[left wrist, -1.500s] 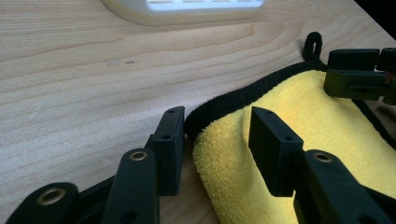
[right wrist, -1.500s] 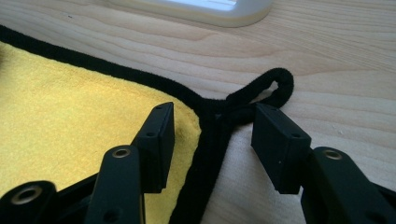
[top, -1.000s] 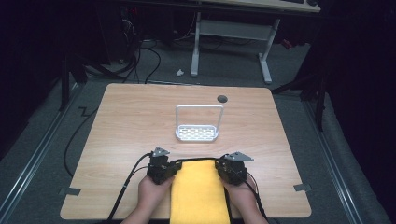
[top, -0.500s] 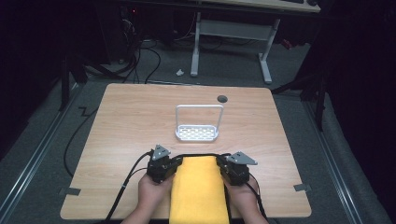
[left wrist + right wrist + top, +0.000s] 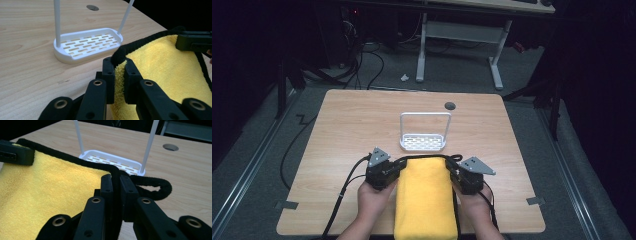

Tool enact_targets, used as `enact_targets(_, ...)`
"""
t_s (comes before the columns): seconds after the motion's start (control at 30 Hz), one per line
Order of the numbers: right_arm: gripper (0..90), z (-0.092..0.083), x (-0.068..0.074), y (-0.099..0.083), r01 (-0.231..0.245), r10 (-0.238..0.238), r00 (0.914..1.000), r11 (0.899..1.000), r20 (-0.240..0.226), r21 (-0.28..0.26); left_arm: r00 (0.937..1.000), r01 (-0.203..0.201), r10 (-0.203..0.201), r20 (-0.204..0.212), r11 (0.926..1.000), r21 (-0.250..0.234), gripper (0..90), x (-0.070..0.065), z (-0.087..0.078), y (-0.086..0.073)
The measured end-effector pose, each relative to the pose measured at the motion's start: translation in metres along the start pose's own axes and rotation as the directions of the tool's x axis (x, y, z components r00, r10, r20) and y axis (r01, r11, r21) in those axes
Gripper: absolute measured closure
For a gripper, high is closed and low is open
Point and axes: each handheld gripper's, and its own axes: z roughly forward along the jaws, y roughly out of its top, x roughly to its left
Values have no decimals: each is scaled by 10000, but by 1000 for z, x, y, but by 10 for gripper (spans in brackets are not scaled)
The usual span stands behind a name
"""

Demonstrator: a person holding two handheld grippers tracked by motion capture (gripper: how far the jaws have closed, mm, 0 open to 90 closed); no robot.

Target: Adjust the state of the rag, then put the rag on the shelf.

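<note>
- The yellow towel (image 5: 425,197) lies at the near middle of the wooden table (image 5: 347,125), its far edge lifted, just near of the white rack (image 5: 423,134).
- The left gripper (image 5: 119,65) is clamped on the far-left corner and the right gripper (image 5: 115,182) on the far-right black hem.
- Judgement: raise both corners level and together, keeping the far edge taut.
- Clear the rack's handle when carrying the towel forward.

White slotted rack (image 5: 423,141) with tall hoop handle near table (image 5: 342,135) centre. Round grommet hole (image 5: 450,105) near far edge. Desk frame (image 5: 457,45), cables (image 5: 357,60) on floor beyond.
</note>
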Motion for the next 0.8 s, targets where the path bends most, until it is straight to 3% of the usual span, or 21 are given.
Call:
enact_targets(0.47,832,-14,5,20,88,-92,9999,9965,-51,-831,9993,-362,359,-58,9972,-650,824,-5,-17,19)
enact_targets(0.8,832,-35,10,43,422,-433,9991,9848,-29,-1687,9974,-722,709,-143,9842,-1615,824,-14,-34,41)
